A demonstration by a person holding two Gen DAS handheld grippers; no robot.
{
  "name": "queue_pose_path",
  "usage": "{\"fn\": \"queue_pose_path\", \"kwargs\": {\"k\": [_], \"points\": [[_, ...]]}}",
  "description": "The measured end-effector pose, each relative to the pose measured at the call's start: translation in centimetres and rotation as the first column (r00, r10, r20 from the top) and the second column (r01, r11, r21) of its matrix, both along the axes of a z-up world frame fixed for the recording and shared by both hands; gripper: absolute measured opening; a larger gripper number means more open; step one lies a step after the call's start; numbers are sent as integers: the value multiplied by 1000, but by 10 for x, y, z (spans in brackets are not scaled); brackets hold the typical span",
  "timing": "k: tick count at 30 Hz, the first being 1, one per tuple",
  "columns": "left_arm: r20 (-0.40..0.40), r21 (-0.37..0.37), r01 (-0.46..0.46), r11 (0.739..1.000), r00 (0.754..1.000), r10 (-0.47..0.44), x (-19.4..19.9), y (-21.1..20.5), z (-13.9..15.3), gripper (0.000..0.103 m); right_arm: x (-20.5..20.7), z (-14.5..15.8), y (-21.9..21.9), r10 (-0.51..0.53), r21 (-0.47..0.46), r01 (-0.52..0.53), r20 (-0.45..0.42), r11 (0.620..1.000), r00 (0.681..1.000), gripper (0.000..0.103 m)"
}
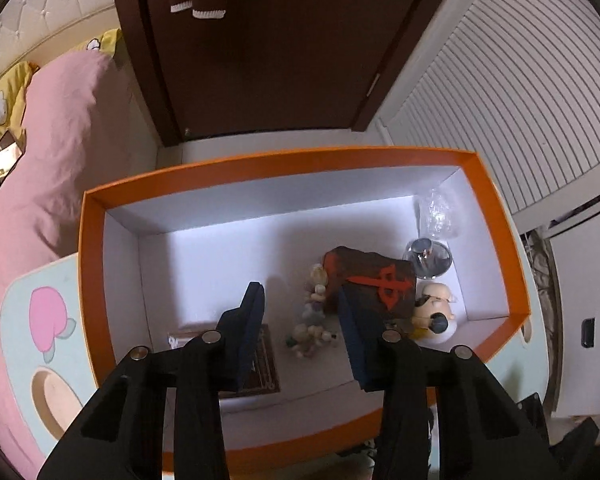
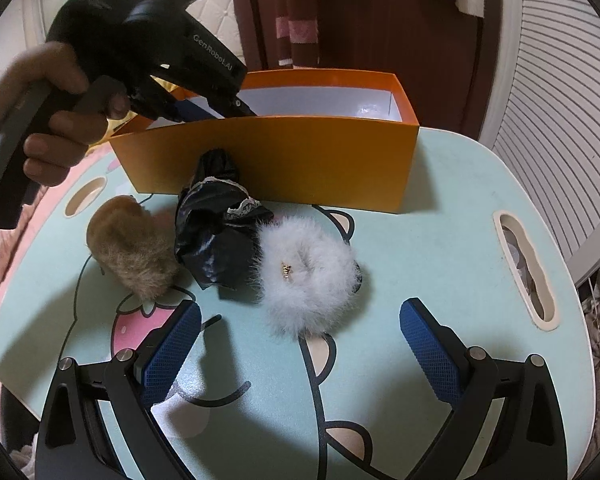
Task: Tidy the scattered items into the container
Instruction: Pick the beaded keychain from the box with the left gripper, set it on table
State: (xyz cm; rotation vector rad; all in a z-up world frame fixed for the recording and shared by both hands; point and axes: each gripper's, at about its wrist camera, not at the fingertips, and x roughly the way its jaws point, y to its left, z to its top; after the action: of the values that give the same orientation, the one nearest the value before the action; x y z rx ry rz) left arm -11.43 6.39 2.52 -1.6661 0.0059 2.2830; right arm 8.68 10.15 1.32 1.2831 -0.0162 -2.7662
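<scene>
Hovering over orange box [image 1: 100,280], left tongs [image 1: 300,300] part-open, empty; right tongs [image 2: 300,332] wide, empty, white scrunchie [image 2: 308,276] at 12 o'clock.

White fluffy scrunchie [image 2: 308,276] beside orange box [image 2: 268,160]

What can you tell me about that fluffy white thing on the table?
The fluffy white ring looks like a feathery or furry scrunchie, pale and soft, with a small gold charm near its middle. It lies flat on the pale blue cartoon table, in front of the orange box. Its left edge touches a crumpled black fabric piece. No claw touches it.
</scene>
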Motion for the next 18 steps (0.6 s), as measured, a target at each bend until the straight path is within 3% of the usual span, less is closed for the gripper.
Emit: {"fn": "queue_pose_path", "kwargs": {"k": [6, 8, 12, 13, 14, 15, 16, 18], "points": [[30, 48, -14, 999, 999, 12, -13, -6, -3, 39, 1, 0, 1, 0, -6, 0, -1, 1000, 1000, 100], [36, 15, -27, 1000, 999, 26, -13, -10, -6, 37, 1, 0, 1, 0, -4, 0, -1, 1000, 1000, 100], [51, 30, 16, 999, 999, -18, -8, -3, -10, 37, 1, 0, 0, 0, -3, 0, -1, 1000, 1000, 100], [37, -2, 34, 999, 999, -34, -6, 1, -12, 35, 1, 0, 0, 1, -1, -1, -1, 1000, 1000, 100], [35, -26, 44, 999, 998, -43, -5, 5, -15, 21, 1, 0, 0, 2, 1, -2, -1, 1000, 1000, 100], [23, -58, 53, 997, 998, -51, -5, 10, -18, 17, 1, 0, 0, 1, 1, -1, 1, 1000, 1000, 100], [1, -86, 64, 994, 998, -64, -4, 13, -17, 13, 2, 1, 0, 1, -2, -1, -1, 1000, 1000, 100], [0, -67, 69, 995, 998, -69, -4, 14, -16, 13, 3, 1, 0, -2, -5, 2, -3, 1000, 1000, 100]]}}
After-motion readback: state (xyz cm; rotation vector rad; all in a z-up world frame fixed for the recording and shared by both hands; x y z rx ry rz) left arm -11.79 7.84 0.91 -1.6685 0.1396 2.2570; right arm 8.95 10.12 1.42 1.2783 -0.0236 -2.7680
